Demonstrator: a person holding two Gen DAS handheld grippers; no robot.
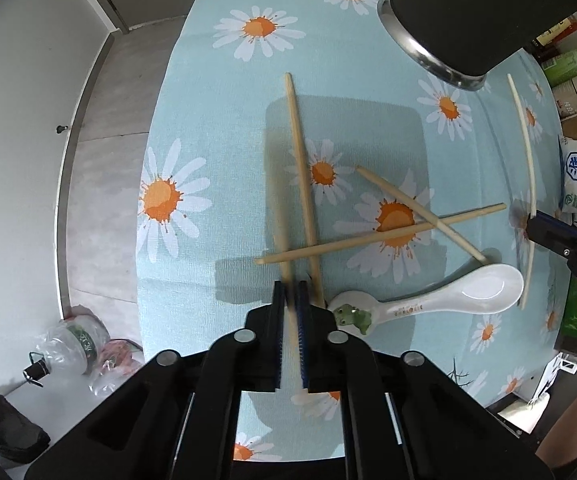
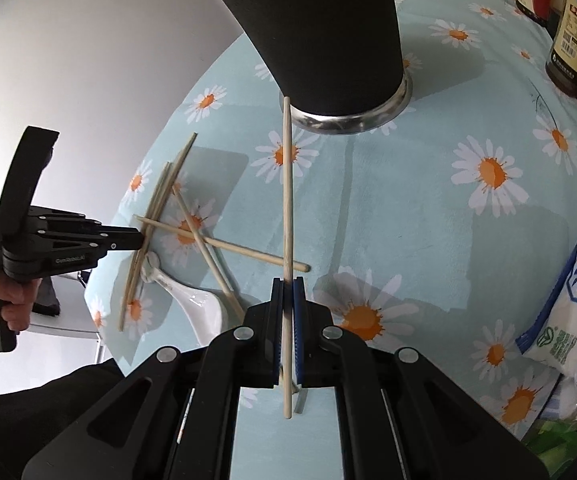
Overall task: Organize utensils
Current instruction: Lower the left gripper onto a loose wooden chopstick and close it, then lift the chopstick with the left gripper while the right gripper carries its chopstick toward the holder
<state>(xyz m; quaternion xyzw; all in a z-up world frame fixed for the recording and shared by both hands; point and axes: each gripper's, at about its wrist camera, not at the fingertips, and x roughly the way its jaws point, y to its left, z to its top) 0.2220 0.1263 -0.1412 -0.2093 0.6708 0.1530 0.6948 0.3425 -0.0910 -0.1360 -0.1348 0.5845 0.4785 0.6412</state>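
Right gripper (image 2: 287,284) is clamped on one chopstick (image 2: 287,184), its tip near the black cup (image 2: 328,20); left gripper (image 1: 291,292) pinches another stick (image 1: 284,240) over the pile (image 1: 388,232) beside the spoon (image 1: 440,300); I'd raise each stick upright before dropping it in.

Bright, even daylight; soft shadows on the tablecloth (image 1: 216,128) (strong fisheye bending at edges), slight motion blur.
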